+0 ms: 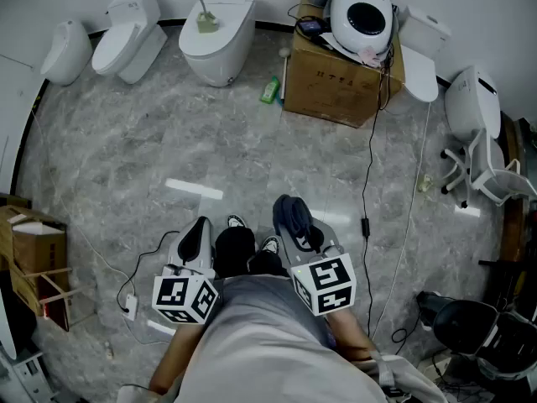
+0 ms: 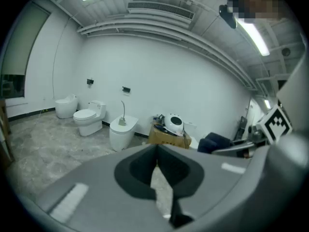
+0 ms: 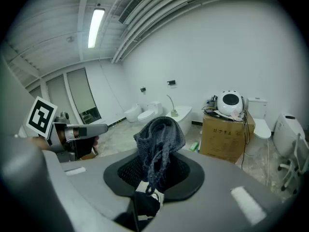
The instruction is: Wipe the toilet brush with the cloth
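The toilet brush (image 1: 201,11) stands in its holder on the closed lid of a white toilet (image 1: 222,44) at the far wall; it also shows small in the left gripper view as the brush (image 2: 122,114) and in the right gripper view as the brush (image 3: 172,106). My right gripper (image 1: 295,225) is held close to my body, shut on a dark blue-grey knitted cloth (image 3: 159,139) that bulges up above the jaws. My left gripper (image 1: 198,240) is beside it, with its jaws closed together and nothing in them (image 2: 157,164). Both grippers are far from the brush.
A cardboard box (image 1: 336,86) with a round white device (image 1: 362,15) stands right of the toilet, a green bottle (image 1: 269,91) beside it. More toilets (image 1: 126,36) line the left wall. A black cable (image 1: 367,183) crosses the marble floor. A white chair (image 1: 480,154) is at the right.
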`<state>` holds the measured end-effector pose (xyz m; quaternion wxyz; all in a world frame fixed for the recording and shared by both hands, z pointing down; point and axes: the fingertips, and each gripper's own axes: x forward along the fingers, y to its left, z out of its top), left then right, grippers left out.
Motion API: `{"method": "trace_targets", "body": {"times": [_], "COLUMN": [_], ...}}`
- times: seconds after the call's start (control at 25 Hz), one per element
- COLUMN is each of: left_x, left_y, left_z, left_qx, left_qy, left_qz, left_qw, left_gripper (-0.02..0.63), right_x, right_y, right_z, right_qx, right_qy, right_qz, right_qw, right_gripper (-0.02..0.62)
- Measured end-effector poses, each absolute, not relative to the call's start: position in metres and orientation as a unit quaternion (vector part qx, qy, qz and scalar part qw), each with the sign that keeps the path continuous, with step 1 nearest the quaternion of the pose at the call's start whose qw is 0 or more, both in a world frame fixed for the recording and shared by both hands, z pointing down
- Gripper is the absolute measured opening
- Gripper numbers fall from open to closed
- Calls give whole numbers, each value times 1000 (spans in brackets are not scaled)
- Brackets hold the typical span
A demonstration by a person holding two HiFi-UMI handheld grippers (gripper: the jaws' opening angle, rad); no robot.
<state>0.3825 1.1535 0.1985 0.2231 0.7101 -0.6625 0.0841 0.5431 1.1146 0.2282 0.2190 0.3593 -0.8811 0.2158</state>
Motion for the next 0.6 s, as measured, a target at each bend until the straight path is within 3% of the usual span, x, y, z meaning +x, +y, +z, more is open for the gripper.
{"method": "trace_targets", "body": {"times": [0.2, 0.6], "left_x": [391, 342], "left_y": [1132, 1088], "left_z": [207, 220], "left_qx": [717, 688], "left_qy": [-653, -679], "left_qz": [83, 58], "left_qw": [228, 249], "left_gripper": [0, 0], "right_x": [556, 515], "right_y": [1099, 1048], "right_z": [235, 240], "right_qx": [383, 357], "right_qy": [-869, -873], "right_qz": [216, 240], "right_qw": [225, 228], "right_gripper": [81, 80]}}
